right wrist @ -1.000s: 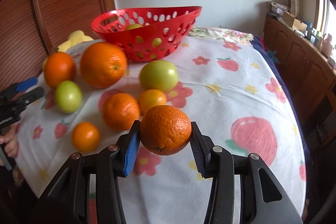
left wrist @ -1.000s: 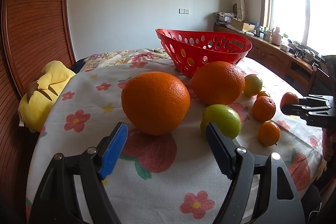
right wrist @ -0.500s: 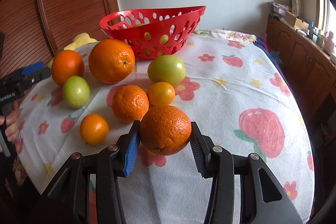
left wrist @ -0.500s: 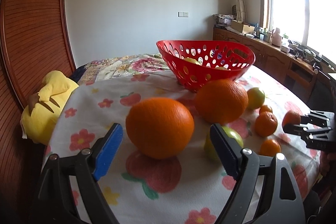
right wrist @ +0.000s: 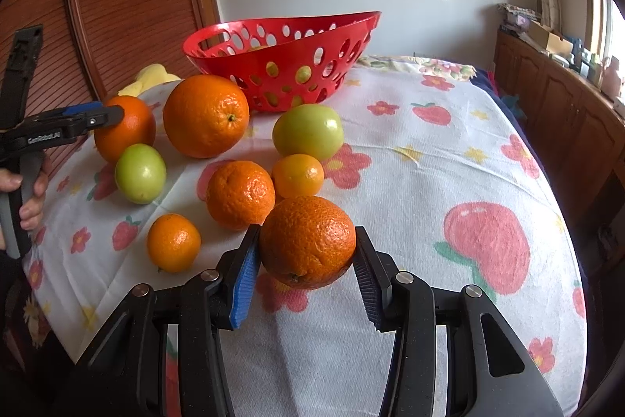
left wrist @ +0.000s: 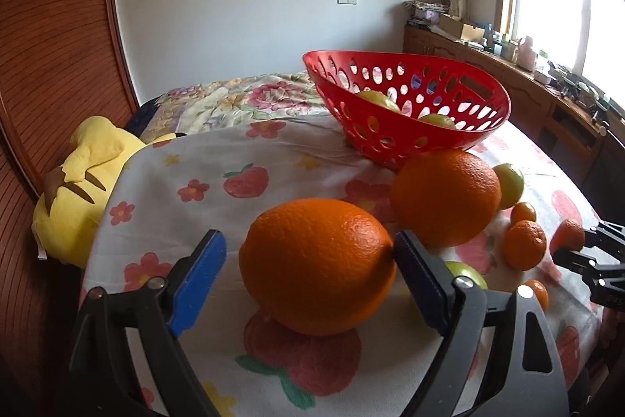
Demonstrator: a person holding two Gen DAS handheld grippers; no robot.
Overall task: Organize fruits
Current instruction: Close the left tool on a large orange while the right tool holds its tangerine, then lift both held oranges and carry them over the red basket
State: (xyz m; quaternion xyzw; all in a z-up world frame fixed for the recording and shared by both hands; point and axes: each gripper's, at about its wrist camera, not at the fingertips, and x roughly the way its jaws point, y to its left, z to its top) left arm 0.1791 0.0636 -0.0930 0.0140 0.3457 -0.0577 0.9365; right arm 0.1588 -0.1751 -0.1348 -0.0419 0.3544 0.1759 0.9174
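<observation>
My right gripper [right wrist: 306, 270] is shut on a small orange [right wrist: 308, 241] and holds it above the cloth. My left gripper [left wrist: 312, 270] is open around a large orange [left wrist: 316, 264] that rests on the cloth; its right pad touches the fruit and a gap shows at the left pad. That orange also shows in the right wrist view [right wrist: 129, 131]. A second large orange [left wrist: 445, 196] lies behind it. The red perforated basket [left wrist: 410, 120] holds green fruits. It also shows in the right wrist view [right wrist: 281, 65].
Loose fruit lies on the flowered cloth [right wrist: 429, 163]: a large green fruit [right wrist: 308, 131], a small green fruit [right wrist: 140, 172], a tangerine [right wrist: 240, 194] and two small oranges [right wrist: 297, 175], [right wrist: 173, 242]. A yellow plush toy [left wrist: 82, 178] lies at the far left.
My left gripper has moved forward around the large orange, which now sits between the pads. My right gripper has come closer to the basket with its orange still held.
</observation>
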